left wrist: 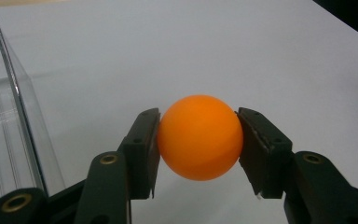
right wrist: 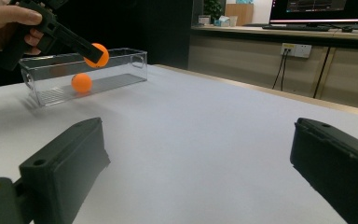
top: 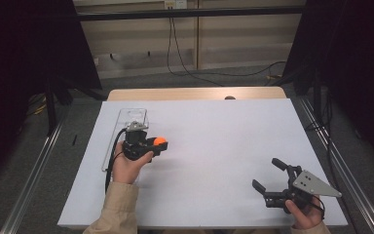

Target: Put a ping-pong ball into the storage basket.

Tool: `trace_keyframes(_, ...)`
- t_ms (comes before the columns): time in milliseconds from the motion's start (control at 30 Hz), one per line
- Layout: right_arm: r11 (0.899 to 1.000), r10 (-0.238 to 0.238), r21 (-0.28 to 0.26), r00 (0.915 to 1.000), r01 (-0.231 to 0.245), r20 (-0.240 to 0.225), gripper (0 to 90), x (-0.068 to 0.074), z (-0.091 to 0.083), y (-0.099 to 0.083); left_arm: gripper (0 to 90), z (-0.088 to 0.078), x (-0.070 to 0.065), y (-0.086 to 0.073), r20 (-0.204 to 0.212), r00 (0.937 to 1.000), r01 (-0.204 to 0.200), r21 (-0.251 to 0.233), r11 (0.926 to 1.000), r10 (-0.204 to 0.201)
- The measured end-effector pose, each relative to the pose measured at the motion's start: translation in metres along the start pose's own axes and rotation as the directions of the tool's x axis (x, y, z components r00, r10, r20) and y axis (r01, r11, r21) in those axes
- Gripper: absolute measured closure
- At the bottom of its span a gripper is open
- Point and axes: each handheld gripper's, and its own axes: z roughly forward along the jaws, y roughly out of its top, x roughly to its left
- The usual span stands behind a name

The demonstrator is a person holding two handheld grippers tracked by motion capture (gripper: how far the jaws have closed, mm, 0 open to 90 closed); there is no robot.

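Nearest the lens in the left gripper view, two black jaws clamp a smooth orange plastic ball from either side, their pads pressed flat against its widest part so it cannot roll out. That grip on the ball's middle looks deliberate: a round, light thing would likely squirt away if pinched off-centre. From the high view, the left gripper hangs just to the right of a long clear plastic box that lies lengthwise along the left part of the white table sheet, with the ball at the gripper's tip. The right gripper view shows this ball held up in the air in front of the box wall, and a second orange ball already resting on the box floor. So the work in hand appears to be gathering balls into the box, and the held one seems to be on its way over the rim; whether it is already above the opening cannot be told from these angles.

Well apart, near the table's front right corner, the right gripper rests low in the person's hand with its jaws spread wide and nothing between them. It seems parked out of the way, leaving the left side free to work.

Next the ball must likely clear the rim before release.
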Motion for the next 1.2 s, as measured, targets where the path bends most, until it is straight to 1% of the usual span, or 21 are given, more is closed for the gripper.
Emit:
trace_keyframes(67, 1.000, 0.001, 0.000, 1.0000, -0.001, 0.000, 2.5, 0.000, 0.000, 0.000, 50.8, -0.001, 0.002, 0.000, -0.002, 1.0000, -0.007, 0.002, 1.0000, 0.007)
trace_keyframes(133, 1.000, 0.001, 0.000, 1.0000, -0.001, 0.000, 2.5, 0.000, 0.000, 0.000, 50.8, -0.002, 0.002, 0.000, 0.001, 1.0000, 0.000, -0.004, 1.0000, 0.000)
trace_keyframes(200, 1.000, 0.001, 0.000, 1.0000, -0.001, 0.001, 2.5, 0.000, 0.000, 0.000, 50.8, -0.004, 0.003, 0.001, -0.006, 1.0000, 0.007, -0.009, 0.9999, -0.007)
trace_keyframes(233, 1.000, 0.001, 0.000, 1.0000, -0.001, 0.000, 2.5, 0.000, 0.000, 0.000, 50.8, -0.004, 0.003, 0.000, -0.004, 0.9999, 0.010, -0.014, 0.9999, -0.010)
trace_keyframes(400, 1.000, 0.001, 0.000, 1.0000, -0.001, 0.001, 2.5, 0.000, 0.000, 0.000, 50.8, -0.005, 0.005, 0.001, -0.005, 1.0000, 0.002, -0.006, 1.0000, -0.002)
trace_keyframes(467, 1.000, 0.008, -0.003, 1.0000, -0.008, 0.004, 2.5, 0.000, 0.000, 0.000, 50.8, -0.006, 0.005, 0.001, -0.007, 1.0000, 0.004, -0.008, 1.0000, -0.004)
trace_keyframes(567, 1.000, 0.007, -0.002, 1.0000, -0.007, 0.003, 2.5, 0.000, 0.000, 0.000, 50.8, -0.007, 0.006, 0.001, -0.009, 0.9999, 0.009, -0.014, 0.9999, -0.009)
trace_keyframes(667, 1.000, 0.000, 0.000, 1.0000, 0.000, 0.000, 2.5, 0.000, 0.000, 0.000, 50.8, -0.009, 0.007, 0.001, -0.017, 0.9998, 0.000, -0.012, 0.9999, 0.000)
trace_keyframes(733, 1.000, 0.001, -0.001, 1.0000, -0.001, 0.002, 2.5, 0.000, 0.000, 0.000, 50.8, -0.009, 0.007, 0.001, -0.018, 0.9997, 0.013, -0.017, 0.9998, -0.013)
trace_keyframes(833, 1.000, 0.008, -0.004, 1.0000, -0.008, 0.004, 2.5, 0.000, 0.000, 0.000, 50.8, -0.009, 0.008, 0.001, -0.017, 0.9998, 0.011, -0.015, 0.9998, -0.011)
trace_keyframes(867, 1.000, 0.001, -0.001, 1.0000, -0.001, 0.001, 2.5, 0.000, 0.000, 0.000, 50.8, -0.009, 0.008, 0.001, -0.016, 0.9998, 0.014, -0.017, 0.9998, -0.014)
trace_keyframes(1033, 1.000, 0.001, -0.002, 1.0000, -0.001, 0.002, 2.5, 0.000, 0.000, 0.000, 50.8, -0.012, 0.010, 0.001, -0.017, 0.9998, 0.008, -0.013, 0.9999, -0.008)
trace_keyframes(1067, 1.000, 0.007, -0.004, 1.0000, -0.007, 0.004, 2.5, 0.000, 0.000, 0.000, 50.8, -0.012, 0.011, 0.001, -0.019, 0.9998, 0.009, -0.015, 0.9998, -0.009)
trace_keyframes(1167, 1.000, 0.000, 0.000, 1.0000, 0.000, 0.001, 2.5, 0.000, 0.000, 0.000, 50.8, -0.013, 0.011, 0.001, -0.021, 0.9997, 0.014, -0.019, 0.9997, -0.015)
trace_keyframes(1200, 1.000, 0.000, 0.000, 1.0000, 0.000, 0.000, 2.5, 0.000, 0.000, 0.000, 50.8, -0.014, 0.012, 0.001, -0.023, 0.9997, 0.010, -0.016, 0.9998, -0.010)
